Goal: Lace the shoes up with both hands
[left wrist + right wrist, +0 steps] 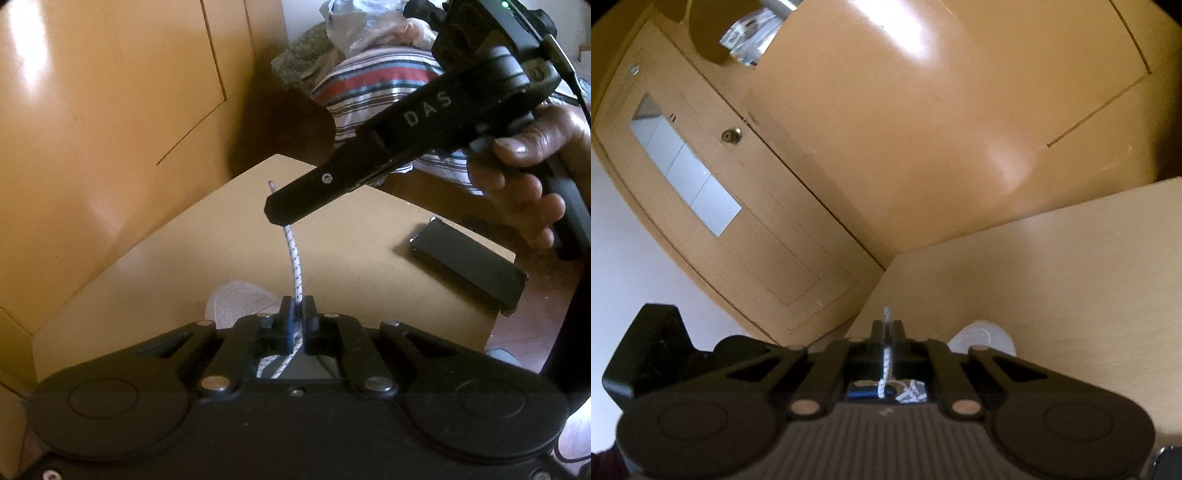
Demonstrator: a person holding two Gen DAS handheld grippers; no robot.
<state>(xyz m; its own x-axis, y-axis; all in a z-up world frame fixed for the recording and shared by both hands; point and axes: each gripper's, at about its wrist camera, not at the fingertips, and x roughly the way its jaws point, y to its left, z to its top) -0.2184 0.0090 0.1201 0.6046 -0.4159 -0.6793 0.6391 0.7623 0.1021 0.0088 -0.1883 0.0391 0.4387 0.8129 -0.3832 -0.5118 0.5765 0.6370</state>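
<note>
A white, dark-flecked shoelace (293, 254) rises from my left gripper (298, 308), which is shut on it. The lace runs up to my right gripper (275, 218), whose black fingers are shut on it near the end; the lace's clear tip (271, 184) sticks out above. In the right wrist view my right gripper (887, 328) is shut on the lace (886, 356), with a short end poking out past the fingers. The white toe of a shoe (240, 299) shows behind the left gripper, and also in the right wrist view (984, 338).
A light wooden table (166, 266) lies below, next to orange-brown cupboard doors (110, 110). A black flat box (469, 266) lies at the table's right edge. A striped cloth pile (369, 85) sits behind. A door with a knob (731, 136) is on the left.
</note>
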